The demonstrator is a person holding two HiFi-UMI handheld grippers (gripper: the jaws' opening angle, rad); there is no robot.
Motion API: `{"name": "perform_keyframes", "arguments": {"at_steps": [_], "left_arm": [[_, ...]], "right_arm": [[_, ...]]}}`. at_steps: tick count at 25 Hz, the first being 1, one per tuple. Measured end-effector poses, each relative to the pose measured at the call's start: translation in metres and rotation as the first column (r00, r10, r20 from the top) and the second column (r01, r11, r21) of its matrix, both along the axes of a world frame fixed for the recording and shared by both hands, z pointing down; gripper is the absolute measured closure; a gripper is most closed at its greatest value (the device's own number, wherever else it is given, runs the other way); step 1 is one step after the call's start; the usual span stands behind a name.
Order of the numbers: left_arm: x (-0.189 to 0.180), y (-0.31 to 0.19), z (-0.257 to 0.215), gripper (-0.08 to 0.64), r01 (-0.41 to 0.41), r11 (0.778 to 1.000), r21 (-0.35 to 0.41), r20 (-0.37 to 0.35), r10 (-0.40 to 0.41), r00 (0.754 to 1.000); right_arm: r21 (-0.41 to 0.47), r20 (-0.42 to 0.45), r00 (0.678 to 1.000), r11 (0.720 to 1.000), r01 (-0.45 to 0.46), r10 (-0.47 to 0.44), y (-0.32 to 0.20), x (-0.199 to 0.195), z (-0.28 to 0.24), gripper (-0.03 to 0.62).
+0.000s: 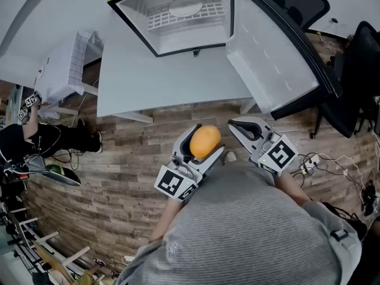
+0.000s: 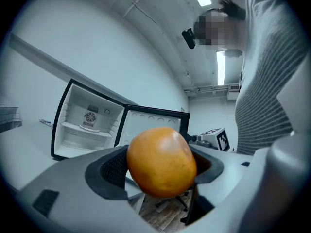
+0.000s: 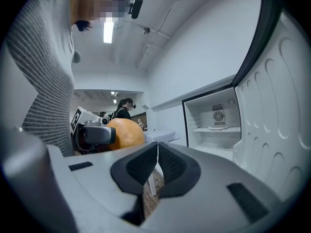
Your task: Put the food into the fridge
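An orange fruit (image 1: 205, 141) sits clamped between the jaws of my left gripper (image 1: 200, 150), held in the air in front of the person's chest. The same fruit (image 2: 161, 162) fills the middle of the left gripper view. My right gripper (image 1: 242, 129) is beside it on the right, shut and empty, its pads (image 3: 170, 165) pressed together. From the right gripper view the fruit (image 3: 126, 133) shows at the left. The small fridge (image 1: 178, 16) stands ahead with its door (image 1: 273, 52) swung wide open to the right and bare white shelves inside.
A white table (image 1: 154, 79) carries the fridge. A white checked box (image 1: 68, 64) stands at the left, and dark office chairs (image 1: 350, 82) at the right. Cables (image 1: 332, 165) lie on the wooden floor (image 1: 95, 189). Another person (image 1: 35, 138) is at the far left.
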State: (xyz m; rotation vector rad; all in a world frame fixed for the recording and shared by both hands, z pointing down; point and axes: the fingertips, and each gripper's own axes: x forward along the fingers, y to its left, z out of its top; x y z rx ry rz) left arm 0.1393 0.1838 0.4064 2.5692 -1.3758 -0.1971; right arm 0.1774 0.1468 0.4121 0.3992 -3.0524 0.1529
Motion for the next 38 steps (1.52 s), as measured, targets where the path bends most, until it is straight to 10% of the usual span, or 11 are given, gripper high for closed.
{"name": "perform_keyframes", "arguments": {"at_steps": [24, 38], "left_arm": [[-0.151, -0.178, -0.007, 0.202, -0.226, 0.974, 0.037, -0.034, 0.227, 0.973], [-0.177, -0.223, 0.009, 0.202, -0.332, 0.943, 0.032, -0.014, 0.332, 0.943]], "right_arm": [[0.026, -0.012, 0.96, 0.96, -0.28, 0.28, -0.163, -0.128, -0.012, 0.58], [0.034, -0.034, 0.927, 0.928, -0.371, 0.372, -0.198, -0.153, 0.001, 0.58]]}}
